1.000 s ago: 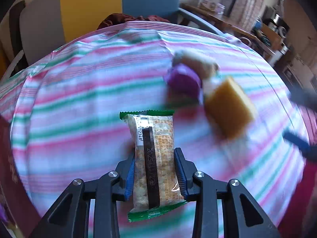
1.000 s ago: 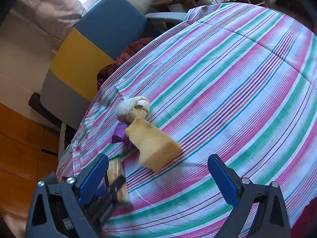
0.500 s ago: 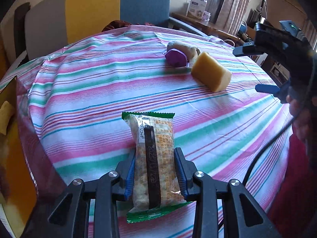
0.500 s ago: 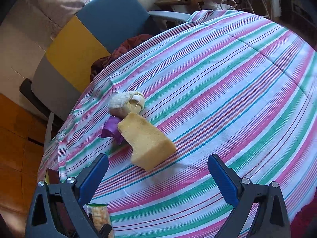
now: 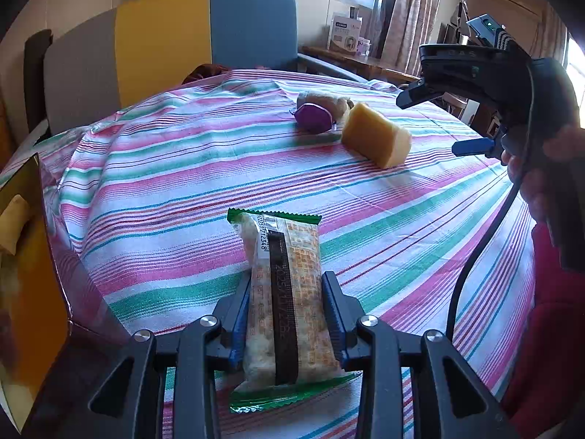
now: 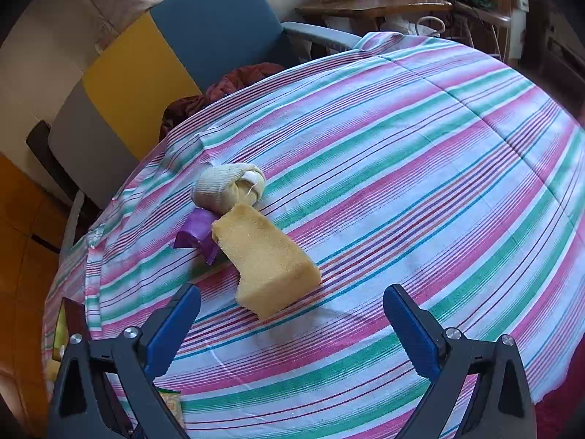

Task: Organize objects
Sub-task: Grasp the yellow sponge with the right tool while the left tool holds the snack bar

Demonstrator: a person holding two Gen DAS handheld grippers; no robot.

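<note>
A snack packet (image 5: 283,292) with green ends sits between the blue pads of my left gripper (image 5: 287,280), low over the striped tablecloth (image 5: 182,183). The jaws are opening, and the pads still touch the packet's sides. A yellow sponge (image 6: 267,256) lies further up the table, beside a purple wrapped object (image 6: 195,234) and a beige rolled sock (image 6: 226,186). My right gripper (image 6: 292,292) hangs open just short of the sponge, nothing between its fingers. In the left wrist view the right gripper (image 5: 429,124) is held by a hand at the right.
An open box (image 5: 33,274) with a yellow inside stands at the table's left edge. A chair (image 5: 204,29) in grey, yellow and blue stands behind the table with dark red cloth on its seat. A black cable (image 5: 471,256) hangs at the right.
The left gripper carried the packet back from the pile toward the table's left edge, bringing the box into view. The right gripper rolled a little above the sponge.
</note>
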